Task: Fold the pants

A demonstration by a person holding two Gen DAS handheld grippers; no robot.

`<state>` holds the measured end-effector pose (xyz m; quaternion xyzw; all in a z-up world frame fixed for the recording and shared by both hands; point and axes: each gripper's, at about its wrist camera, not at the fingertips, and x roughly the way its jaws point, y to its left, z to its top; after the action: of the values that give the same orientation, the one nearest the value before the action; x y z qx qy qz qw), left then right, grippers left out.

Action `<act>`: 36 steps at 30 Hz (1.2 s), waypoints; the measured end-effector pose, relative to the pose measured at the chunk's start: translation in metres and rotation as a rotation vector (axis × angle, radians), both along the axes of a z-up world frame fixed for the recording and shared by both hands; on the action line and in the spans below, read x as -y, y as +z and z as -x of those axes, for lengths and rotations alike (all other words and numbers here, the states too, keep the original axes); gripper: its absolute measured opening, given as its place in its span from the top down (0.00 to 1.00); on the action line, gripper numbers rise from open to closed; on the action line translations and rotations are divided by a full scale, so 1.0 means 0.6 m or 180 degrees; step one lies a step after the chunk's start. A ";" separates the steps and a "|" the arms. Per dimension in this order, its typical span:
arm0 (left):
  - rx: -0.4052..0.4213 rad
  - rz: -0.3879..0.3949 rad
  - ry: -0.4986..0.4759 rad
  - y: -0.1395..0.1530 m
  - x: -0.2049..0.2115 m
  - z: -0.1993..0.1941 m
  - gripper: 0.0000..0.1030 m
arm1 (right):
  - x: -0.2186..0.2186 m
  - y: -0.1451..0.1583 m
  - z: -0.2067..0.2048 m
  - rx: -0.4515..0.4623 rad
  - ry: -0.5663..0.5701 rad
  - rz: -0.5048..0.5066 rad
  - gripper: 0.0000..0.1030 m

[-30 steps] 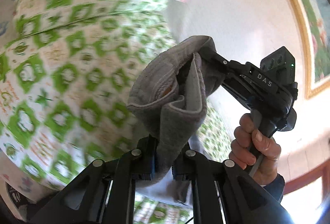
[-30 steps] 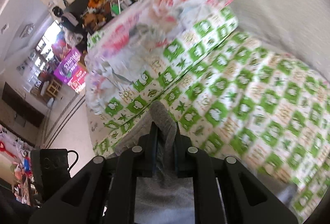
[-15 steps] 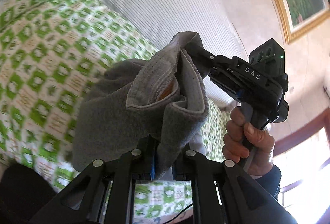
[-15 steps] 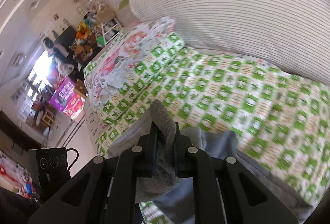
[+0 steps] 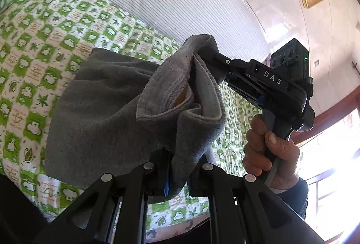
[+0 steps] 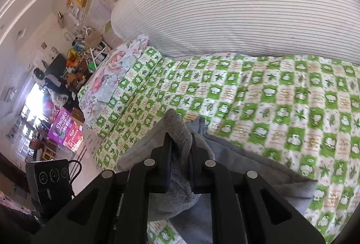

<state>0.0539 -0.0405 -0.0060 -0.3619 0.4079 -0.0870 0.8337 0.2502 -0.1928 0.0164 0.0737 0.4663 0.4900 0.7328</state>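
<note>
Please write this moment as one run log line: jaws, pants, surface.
left gripper: jaws shut on grey pants | right gripper: jaws shut on pants | pants partly on green checked bedsheet

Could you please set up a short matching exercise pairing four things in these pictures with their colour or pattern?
Things:
1. soft fleece pants
2. checked bed cover
3. large bolster pillow
4. carton printed PRUNES

Descriptions:
A. white with thin dark stripes
B. purple
C. plain grey
D. green and white squares

Pairs: 1-C, 2-D, 3-A, 4-B
</note>
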 end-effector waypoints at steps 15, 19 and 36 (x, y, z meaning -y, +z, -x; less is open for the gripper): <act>-0.0055 -0.0237 -0.0327 -0.007 0.108 -0.062 0.91 | 0.113 -0.020 -0.027 -0.0036 -0.0216 -0.0209 0.87; -0.0059 -0.0357 -0.0437 -0.012 0.144 -0.077 0.91 | 0.150 -0.037 -0.039 -0.0115 -0.0309 -0.0288 0.87; -0.0203 -0.0868 -0.0802 -0.075 0.245 -0.119 0.73 | 0.273 -0.158 -0.072 -0.0395 -0.0907 -0.0302 0.66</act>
<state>0.1250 -0.1872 -0.0512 -0.1941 0.4842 -0.1231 0.8442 0.2935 -0.3567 -0.0784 0.2038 0.4719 0.3971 0.7603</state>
